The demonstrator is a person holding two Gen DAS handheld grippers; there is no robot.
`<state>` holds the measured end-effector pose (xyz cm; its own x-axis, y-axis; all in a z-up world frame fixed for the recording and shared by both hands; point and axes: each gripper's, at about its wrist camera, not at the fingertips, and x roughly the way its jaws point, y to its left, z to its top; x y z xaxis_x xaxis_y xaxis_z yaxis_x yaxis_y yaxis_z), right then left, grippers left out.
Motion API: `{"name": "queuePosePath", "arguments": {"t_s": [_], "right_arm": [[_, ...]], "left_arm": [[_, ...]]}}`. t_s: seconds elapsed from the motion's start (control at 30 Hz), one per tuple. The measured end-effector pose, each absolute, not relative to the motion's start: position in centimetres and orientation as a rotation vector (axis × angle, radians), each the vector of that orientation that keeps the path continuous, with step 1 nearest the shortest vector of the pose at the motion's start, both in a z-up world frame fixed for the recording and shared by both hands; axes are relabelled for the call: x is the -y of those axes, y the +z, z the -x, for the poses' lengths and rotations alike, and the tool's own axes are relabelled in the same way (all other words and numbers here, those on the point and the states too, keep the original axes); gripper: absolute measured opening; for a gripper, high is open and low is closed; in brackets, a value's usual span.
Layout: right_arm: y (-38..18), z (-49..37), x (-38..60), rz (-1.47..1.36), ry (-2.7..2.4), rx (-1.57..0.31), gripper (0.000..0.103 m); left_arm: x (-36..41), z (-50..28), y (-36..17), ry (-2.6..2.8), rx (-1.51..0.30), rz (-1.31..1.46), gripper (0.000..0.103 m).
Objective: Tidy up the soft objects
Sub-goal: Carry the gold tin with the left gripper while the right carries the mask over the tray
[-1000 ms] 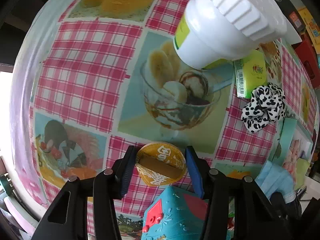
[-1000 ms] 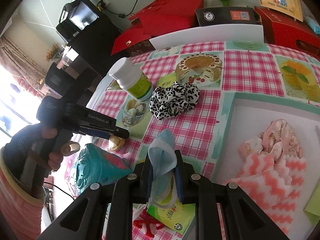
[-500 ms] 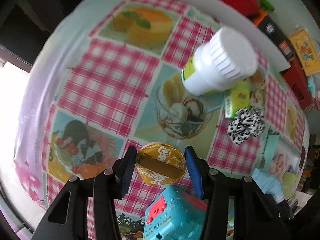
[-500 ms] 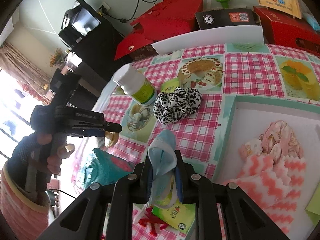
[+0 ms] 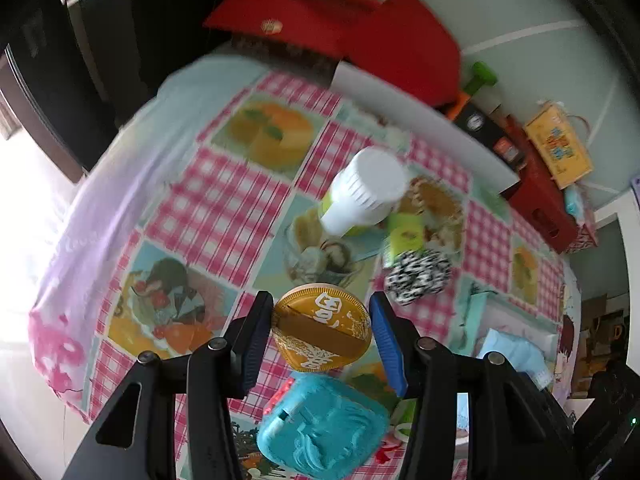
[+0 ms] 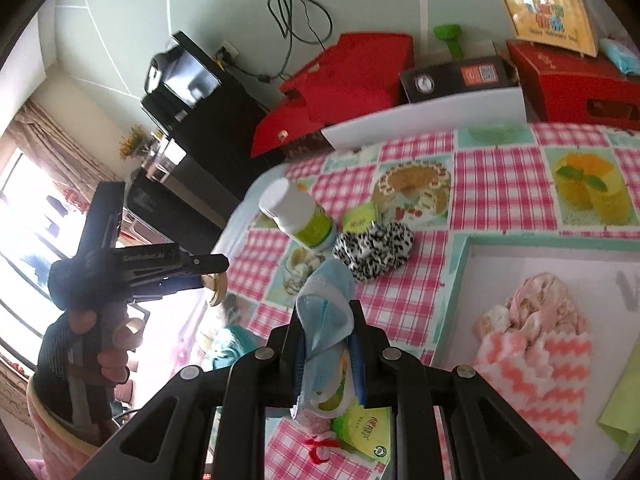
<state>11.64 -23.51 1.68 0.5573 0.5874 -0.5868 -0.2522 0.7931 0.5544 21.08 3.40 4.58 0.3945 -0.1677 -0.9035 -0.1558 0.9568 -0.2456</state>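
My left gripper [image 5: 321,330] is shut on a round gold coin-shaped piece [image 5: 320,328] and holds it well above the table; it also shows in the right wrist view [image 6: 214,282]. My right gripper [image 6: 327,354] is shut on a light blue face mask [image 6: 326,308], held above the table. A black-and-white spotted scrunchie [image 6: 374,250] lies on the checked tablecloth, also seen in the left wrist view [image 5: 418,276]. A white tray [image 6: 480,280] at the right holds a pink zigzag cloth [image 6: 536,376] and a pale pink fabric piece [image 6: 532,308].
A white-capped bottle [image 6: 298,216] and a green packet [image 6: 358,218] stand beside the scrunchie. A turquoise box [image 5: 320,428] lies below the left gripper. Red boxes [image 6: 344,80] and a black box [image 6: 456,78] line the back edge. A green sachet [image 6: 366,428] lies under the right gripper.
My left gripper has lifted the gold piece high above the table and tilted up toward the room. My right gripper has risen a little with the mask.
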Motion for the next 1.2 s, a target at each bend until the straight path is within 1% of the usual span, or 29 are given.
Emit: {"name": "queuePosePath", "arguments": {"t_s": [0.23,0.47,0.83,1.2], "right_arm": [[4.1,-10.5,25.1,-0.453,0.503,-0.763,0.02],[6.2,-9.3,28.5,-0.459,0.42,-0.681,0.02],[7.5,-7.6,36.1,-0.516,0.244,-0.605,0.02],[6.9,-5.8,42.7,-0.578,0.054,-0.575,0.02]], "left_arm": [[-0.6,-19.2,8.8,-0.08,-1.051,0.29,0.051],[3.3,-18.6,10.3,-0.167,-1.008,0.261,0.051],[11.1,-18.8,10.1,-0.292,-1.02,0.178,0.051],[19.5,-18.2,8.7,-0.419,-1.044,0.066,0.051]]}}
